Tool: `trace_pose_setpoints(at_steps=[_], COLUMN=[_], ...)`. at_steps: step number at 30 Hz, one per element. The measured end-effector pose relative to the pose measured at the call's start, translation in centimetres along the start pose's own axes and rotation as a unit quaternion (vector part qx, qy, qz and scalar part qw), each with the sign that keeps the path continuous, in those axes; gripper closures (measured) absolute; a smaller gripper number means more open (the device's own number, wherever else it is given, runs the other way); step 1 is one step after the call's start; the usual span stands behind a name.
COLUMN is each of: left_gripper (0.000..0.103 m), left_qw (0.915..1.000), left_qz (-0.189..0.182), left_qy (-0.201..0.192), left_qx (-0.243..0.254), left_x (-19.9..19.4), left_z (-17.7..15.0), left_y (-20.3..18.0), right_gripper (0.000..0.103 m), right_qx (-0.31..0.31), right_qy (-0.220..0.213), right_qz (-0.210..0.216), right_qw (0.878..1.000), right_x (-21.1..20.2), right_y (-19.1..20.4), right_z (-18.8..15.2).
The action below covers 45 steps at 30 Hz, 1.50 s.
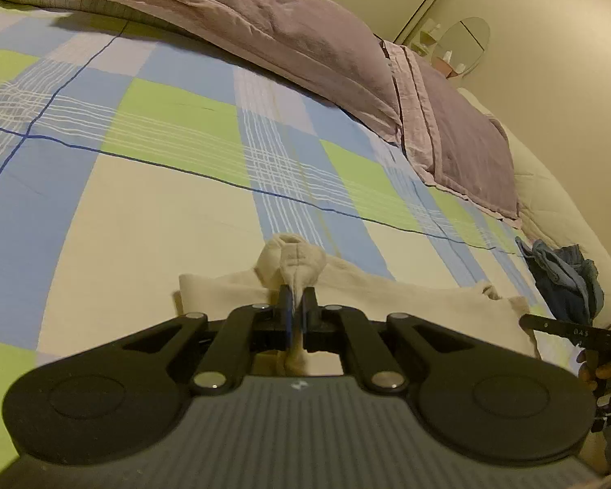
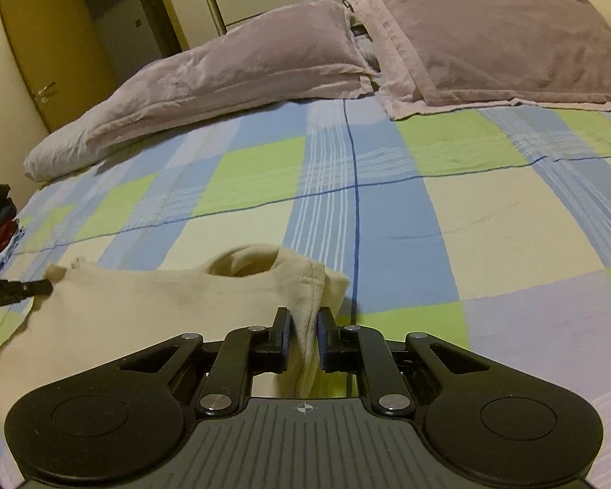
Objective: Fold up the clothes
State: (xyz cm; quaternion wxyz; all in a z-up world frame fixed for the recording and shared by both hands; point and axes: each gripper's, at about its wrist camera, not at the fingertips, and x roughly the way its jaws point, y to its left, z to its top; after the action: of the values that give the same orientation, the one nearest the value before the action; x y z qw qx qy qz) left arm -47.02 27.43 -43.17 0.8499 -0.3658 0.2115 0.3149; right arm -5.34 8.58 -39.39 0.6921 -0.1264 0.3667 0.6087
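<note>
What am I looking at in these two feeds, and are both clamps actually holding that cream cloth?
Each picture comes from a camera mounted on a hand-held two-finger clamp, looking forward along its fingers. A person carries one clamp in each hand.

The left gripper is shut on a bunched fold of the cream garment. The right gripper is shut on another edge of the same garment, so yes, both hold it.

The garment lies on a bed with a checked sheet and two mauve pillows. A crumpled blue garment lies to the right in the left camera.
</note>
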Motion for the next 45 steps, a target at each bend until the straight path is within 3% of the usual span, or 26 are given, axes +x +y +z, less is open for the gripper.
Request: trace_pose_setpoints(at_steps=[5, 6, 10, 13, 20, 23, 25, 26, 27, 28, 30, 31, 33, 37, 41, 43, 45], left_gripper=[0.102, 0.102, 0.102, 0.102, 0.101, 0.094, 0.088, 0.083, 0.084, 0.084, 0.089, 0.094, 0.095, 0.095, 0.095, 0.096, 0.095], left_qw=[1.0000, 0.9999, 0.9983, 0.9977, 0.9977, 0.9971, 0.9953, 0.9938, 0.9917, 0.9901, 0.9898, 0.9923, 0.9947, 0.9889, 0.9850, 0.9834, 0.9823], left_qz=[-0.003, -0.006, -0.018, -0.002, 0.040, 0.064, 0.082, 0.089, 0.097, 0.099, 0.088, 0.076, 0.065, 0.097, 0.114, 0.125, 0.129], left_qy=[-0.006, -0.012, -0.054, -0.065, -0.052, -0.028, -0.044, -0.061, -0.078, -0.094, -0.110, -0.097, -0.062, 0.006, 0.001, -0.012, -0.035], left_qx=[0.002, 0.001, -0.012, -0.020, -0.018, -0.028, -0.024, -0.026, -0.031, -0.033, -0.023, -0.002, 0.050, 0.113, 0.130, 0.131, 0.131], left_x=[-0.3, -0.5, -1.9, -1.8, 0.4, 1.5, 0.9, 0.1, -0.6, -1.4, -2.6, -2.5, -1.3, 3.6, 5.2, 4.0, 1.4], left_z=[-0.2, -0.1, 0.4, 0.9, 0.9, 0.7, 1.0, 1.2, 1.3, 1.3, 1.5, 1.6, 1.6, 0.6, 0.3, 0.8, 0.7], left_y=[-0.1, -0.2, 0.1, 0.5, 1.2, 1.8, 1.4, 1.2, 1.0, 0.6, -0.4, -1.2, -3.1, -4.3, -3.6, -4.2, -5.0], right_gripper=[0.092, 0.102, 0.102, 0.102, 0.102, 0.101, 0.094, 0.084, 0.060, 0.053, 0.053, 0.053, 0.053, 0.054, 0.054, 0.054, 0.054], right_qx=[-0.008, -0.018, -0.045, -0.042, -0.034, -0.026, -0.024, -0.026, -0.030, -0.034, -0.050, -0.058, -0.080, -0.123, -0.105, -0.076, -0.056], right_qy=[-0.014, -0.021, -0.056, -0.066, -0.039, -0.006, 0.008, -0.001, -0.017, -0.032, -0.049, -0.056, -0.059, -0.011, 0.018, 0.017, -0.010], right_qz=[-0.012, -0.015, -0.017, -0.020, -0.032, -0.050, -0.063, -0.077, -0.093, -0.110, -0.104, -0.097, -0.078, -0.079, -0.109, -0.120, -0.128], right_qw=[1.000, 0.999, 0.997, 0.997, 0.998, 0.998, 0.998, 0.997, 0.995, 0.993, 0.992, 0.992, 0.992, 0.989, 0.988, 0.990, 0.990], right_x=[-0.3, -0.6, -1.5, -0.9, 2.8, 4.4, 4.7, 4.3, 3.6, 2.9, 2.1, 1.7, 1.5, 5.0, 8.0, 7.2, 4.8], right_y=[0.6, 0.9, 2.0, 1.8, 1.3, 1.2, 1.2, 1.5, 1.9, 2.3, 3.5, 4.1, 5.4, 6.8, 4.9, 4.1, 3.9], right_z=[0.0, 0.0, 0.2, 1.1, 2.2, 2.1, 2.1, 2.1, 2.1, 2.1, 2.0, 2.0, 1.9, 1.4, 0.8, 1.2, 1.4])
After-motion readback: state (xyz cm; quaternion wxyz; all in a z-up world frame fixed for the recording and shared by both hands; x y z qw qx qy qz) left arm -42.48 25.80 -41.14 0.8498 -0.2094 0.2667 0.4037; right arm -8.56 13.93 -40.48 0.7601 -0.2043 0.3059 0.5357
